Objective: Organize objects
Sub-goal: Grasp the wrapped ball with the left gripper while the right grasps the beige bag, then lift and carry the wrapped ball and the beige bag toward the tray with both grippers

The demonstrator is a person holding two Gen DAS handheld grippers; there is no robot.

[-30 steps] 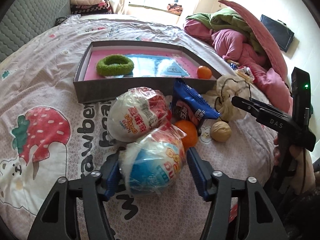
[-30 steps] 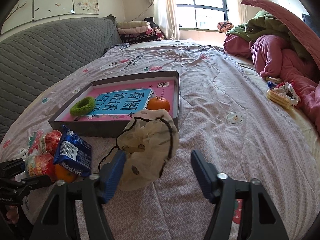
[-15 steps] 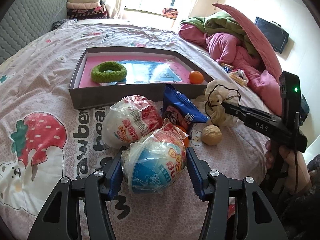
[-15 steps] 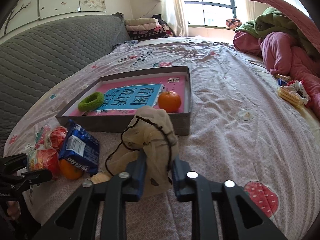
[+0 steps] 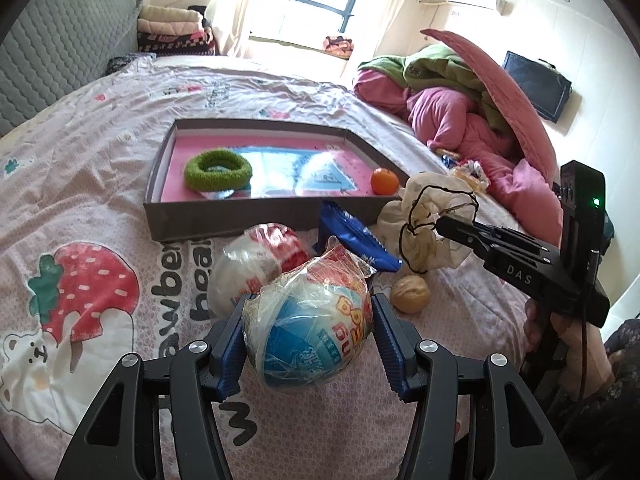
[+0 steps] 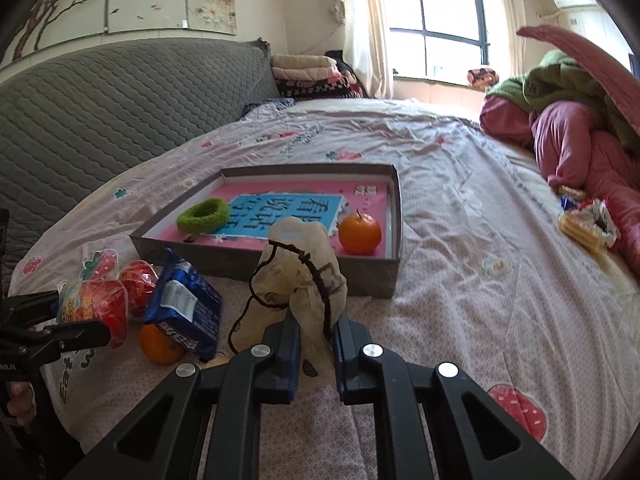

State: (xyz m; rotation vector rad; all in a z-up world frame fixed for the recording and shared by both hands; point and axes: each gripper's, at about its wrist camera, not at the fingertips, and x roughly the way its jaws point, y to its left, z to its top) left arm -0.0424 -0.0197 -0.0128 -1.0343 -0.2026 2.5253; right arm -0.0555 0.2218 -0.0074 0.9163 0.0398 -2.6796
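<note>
**Both grippers clamped on items in front of the grey box**

The left gripper (image 5: 308, 340) holds a plastic-wrapped ball with blue and white print (image 5: 310, 332) between its blue pads, which press on both flanks of it, above the strawberry-print bedspread (image 5: 80, 200). Just beyond it lie a second wrapped ball, red and white (image 5: 256, 264), a blue snack packet (image 5: 352, 240) and a walnut (image 5: 410, 294).

The right gripper (image 6: 316, 344) is pinched tight on a cream drawstring pouch (image 6: 300, 280), whose bulk stands up above the fingertips, close before the near wall of the grey box (image 6: 256, 260). Inside the box lie a green hair scrunchie (image 6: 204, 215) and an orange (image 6: 360, 233) on a pink and blue sheet. Another orange (image 6: 158, 344) sits under the packet.
</note>
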